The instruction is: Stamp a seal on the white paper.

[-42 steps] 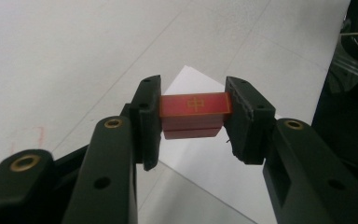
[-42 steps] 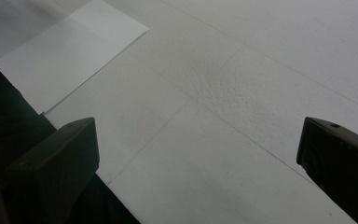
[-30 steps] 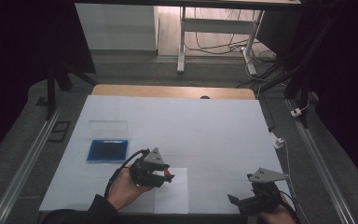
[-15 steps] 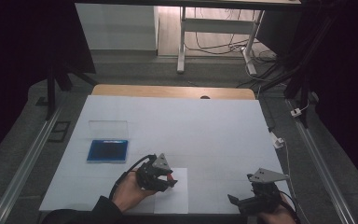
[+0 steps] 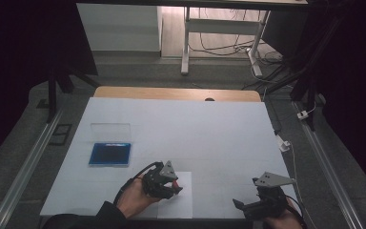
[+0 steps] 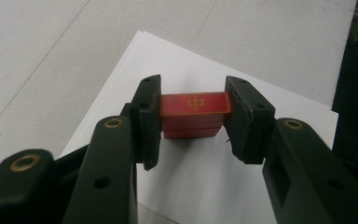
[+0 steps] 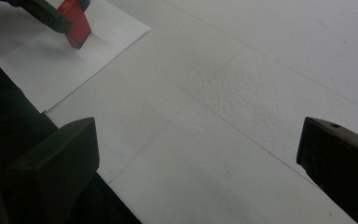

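Note:
A red block (image 6: 194, 109) with a gold character on its top face sits between the jaws of my left gripper (image 6: 193, 100), which is shut on it. In the high view the left gripper (image 5: 173, 187) holds the red block (image 5: 174, 183) low over a white sheet of paper (image 5: 183, 206) near the table's front edge. Whether the block touches the paper I cannot tell. My right gripper (image 5: 246, 208) stands open at the front right, nothing between its jaws. The right gripper view shows the red block (image 7: 77, 21) and the paper (image 7: 51, 60) at top left.
A blue pad in a shallow case (image 5: 110, 153) lies at the left of the white table (image 5: 195, 129), with its clear lid (image 5: 110, 130) just behind it. A wooden strip (image 5: 171, 93) runs along the table's far edge. Dark floor and metal rails flank the table.
My left gripper has sunk with the red block, coming down toward the white paper and slightly nearer the front edge. The right gripper has not moved.

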